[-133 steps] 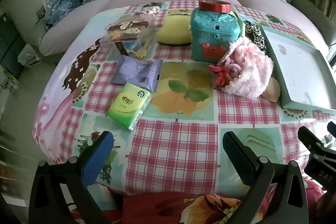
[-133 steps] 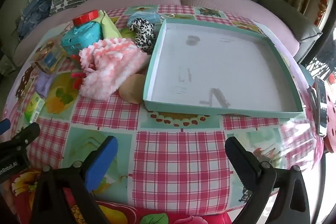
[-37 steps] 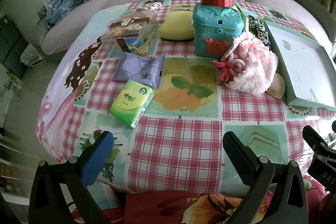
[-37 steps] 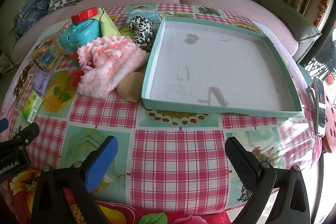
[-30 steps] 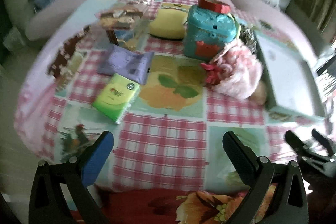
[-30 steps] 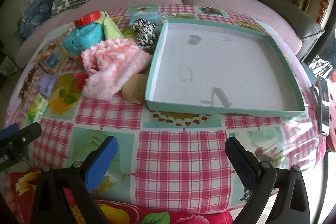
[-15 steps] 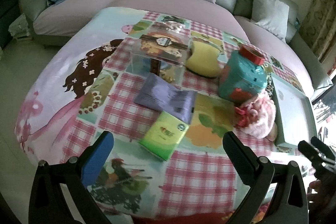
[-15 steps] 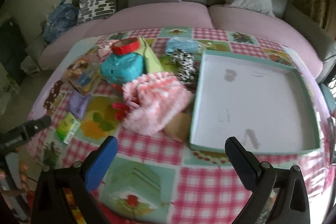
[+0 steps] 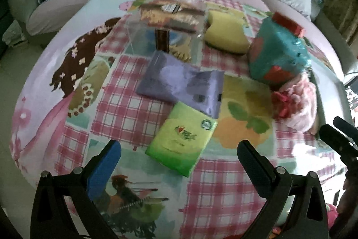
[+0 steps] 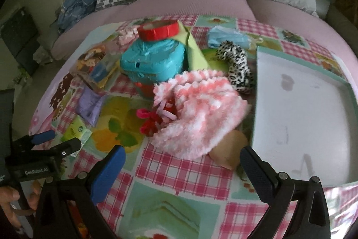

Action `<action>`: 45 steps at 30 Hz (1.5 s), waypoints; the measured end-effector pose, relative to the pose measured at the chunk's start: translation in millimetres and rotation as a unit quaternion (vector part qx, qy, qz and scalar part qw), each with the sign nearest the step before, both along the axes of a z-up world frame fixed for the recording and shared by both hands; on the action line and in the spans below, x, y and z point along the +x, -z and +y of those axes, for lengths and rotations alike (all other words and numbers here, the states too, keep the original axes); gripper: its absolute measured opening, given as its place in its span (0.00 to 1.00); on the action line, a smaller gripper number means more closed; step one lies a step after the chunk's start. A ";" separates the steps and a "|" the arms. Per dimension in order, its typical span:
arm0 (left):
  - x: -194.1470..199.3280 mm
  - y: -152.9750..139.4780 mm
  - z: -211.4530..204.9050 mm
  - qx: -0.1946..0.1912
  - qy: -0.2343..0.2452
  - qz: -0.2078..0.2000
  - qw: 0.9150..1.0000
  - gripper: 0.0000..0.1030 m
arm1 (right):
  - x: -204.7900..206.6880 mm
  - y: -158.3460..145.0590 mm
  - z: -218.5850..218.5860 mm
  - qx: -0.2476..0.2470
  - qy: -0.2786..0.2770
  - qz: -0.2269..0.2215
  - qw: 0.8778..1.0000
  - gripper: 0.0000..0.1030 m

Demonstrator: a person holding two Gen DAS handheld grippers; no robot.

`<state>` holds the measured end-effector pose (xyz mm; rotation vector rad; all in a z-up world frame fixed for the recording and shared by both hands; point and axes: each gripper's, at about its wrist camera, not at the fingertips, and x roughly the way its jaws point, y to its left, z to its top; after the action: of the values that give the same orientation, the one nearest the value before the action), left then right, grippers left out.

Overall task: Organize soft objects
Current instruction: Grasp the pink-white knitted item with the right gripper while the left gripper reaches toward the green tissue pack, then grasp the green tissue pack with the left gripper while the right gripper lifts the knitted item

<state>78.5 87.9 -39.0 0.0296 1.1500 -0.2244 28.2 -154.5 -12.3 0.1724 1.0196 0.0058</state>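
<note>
The left gripper (image 9: 179,162) has its fingers (image 9: 105,162) spread wide apart with nothing between them, low in the left wrist picture. Just above the gap lies a green tissue pack (image 9: 182,138) on the checked tabletop (image 9: 125,109), and a purple pouch (image 9: 179,82) touches its top edge. Higher up sit a yellow sponge (image 9: 226,34) and a clear box (image 9: 165,21). A teal jar (image 9: 277,53) with a red lid stands in the upper right. The right gripper (image 10: 181,162) also has its fingers (image 10: 108,169) wide open and holds nothing, low in the right wrist picture. Just above its gap lies a fluffy pink knit thing (image 10: 201,109), in the middle of the frame, with a tan round thing (image 10: 228,149) peeking out under its lower right edge. A spotted black and white soft thing (image 10: 238,66) lies behind it. A big empty tray (image 10: 302,104) with a teal rim fills the right side.
</note>
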 end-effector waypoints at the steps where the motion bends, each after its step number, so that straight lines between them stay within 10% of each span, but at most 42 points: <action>1: 1.8 3.1 0.9 0.000 -0.003 0.003 1.000 0.99 | 3.6 3.7 0.1 0.000 -0.001 0.003 1.000 1.00; 19: 12.3 17.8 -4.6 -0.021 0.013 -0.004 1.000 0.64 | 26.4 14.6 -21.3 0.003 0.022 -0.020 1.000 0.78; 45: 8.1 24.6 -19.6 0.011 0.028 -0.017 0.999 0.62 | 37.3 36.7 -13.4 -0.052 0.004 -0.001 0.999 0.48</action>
<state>86.6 68.3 -63.6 0.0848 1.1180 -0.2594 65.6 -168.0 -48.9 0.0811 1.0149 -0.0552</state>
